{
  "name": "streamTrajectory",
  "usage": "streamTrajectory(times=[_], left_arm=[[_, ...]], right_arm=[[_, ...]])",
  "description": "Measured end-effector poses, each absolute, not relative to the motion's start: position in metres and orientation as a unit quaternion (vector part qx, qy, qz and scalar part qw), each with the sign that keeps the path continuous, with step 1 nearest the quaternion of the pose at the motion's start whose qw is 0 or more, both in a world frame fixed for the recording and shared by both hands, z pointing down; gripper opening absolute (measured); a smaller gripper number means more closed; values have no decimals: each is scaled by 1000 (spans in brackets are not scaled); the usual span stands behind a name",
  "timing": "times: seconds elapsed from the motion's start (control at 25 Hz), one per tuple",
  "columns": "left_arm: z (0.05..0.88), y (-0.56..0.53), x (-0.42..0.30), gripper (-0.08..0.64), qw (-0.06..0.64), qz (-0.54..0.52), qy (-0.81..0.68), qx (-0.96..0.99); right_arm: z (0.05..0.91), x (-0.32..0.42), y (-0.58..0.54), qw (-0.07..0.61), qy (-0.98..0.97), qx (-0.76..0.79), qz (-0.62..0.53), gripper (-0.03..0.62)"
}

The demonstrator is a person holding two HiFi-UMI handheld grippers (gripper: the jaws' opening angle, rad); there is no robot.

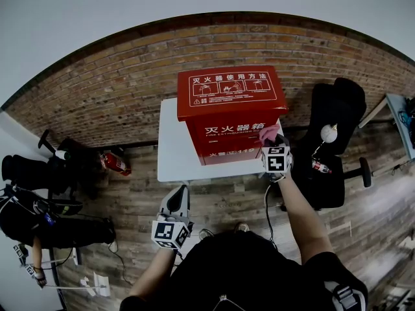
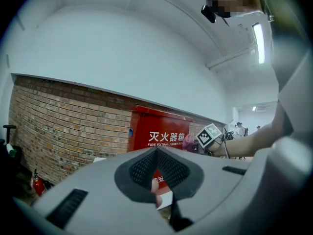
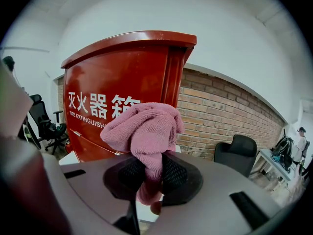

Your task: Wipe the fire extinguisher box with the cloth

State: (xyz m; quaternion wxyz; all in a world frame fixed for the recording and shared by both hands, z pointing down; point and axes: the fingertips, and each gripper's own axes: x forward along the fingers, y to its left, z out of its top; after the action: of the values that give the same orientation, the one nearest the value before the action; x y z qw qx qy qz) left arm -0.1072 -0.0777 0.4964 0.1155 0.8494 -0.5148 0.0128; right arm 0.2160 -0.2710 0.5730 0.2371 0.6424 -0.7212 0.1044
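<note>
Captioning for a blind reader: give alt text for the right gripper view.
The right gripper is shut on a bunched pink cloth, close to a red fire extinguisher box. A brick wall and a black office chair stand beyond.

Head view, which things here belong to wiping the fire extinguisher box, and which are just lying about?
In the job: fire extinguisher box; pink cloth; right gripper, jaws shut on it; white table underneath.

Lying about: small extinguisher on the floor; black office chair; left gripper, jaws shut, empty.
</note>
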Motion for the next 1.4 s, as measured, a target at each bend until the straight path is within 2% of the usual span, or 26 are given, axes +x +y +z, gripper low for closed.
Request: streamTrajectory(times=[1.4], left_arm=[[505,-87,-116,23,127,25,-527,840]], right_arm=[[655,221,-273,286,-708,629,148,75]])
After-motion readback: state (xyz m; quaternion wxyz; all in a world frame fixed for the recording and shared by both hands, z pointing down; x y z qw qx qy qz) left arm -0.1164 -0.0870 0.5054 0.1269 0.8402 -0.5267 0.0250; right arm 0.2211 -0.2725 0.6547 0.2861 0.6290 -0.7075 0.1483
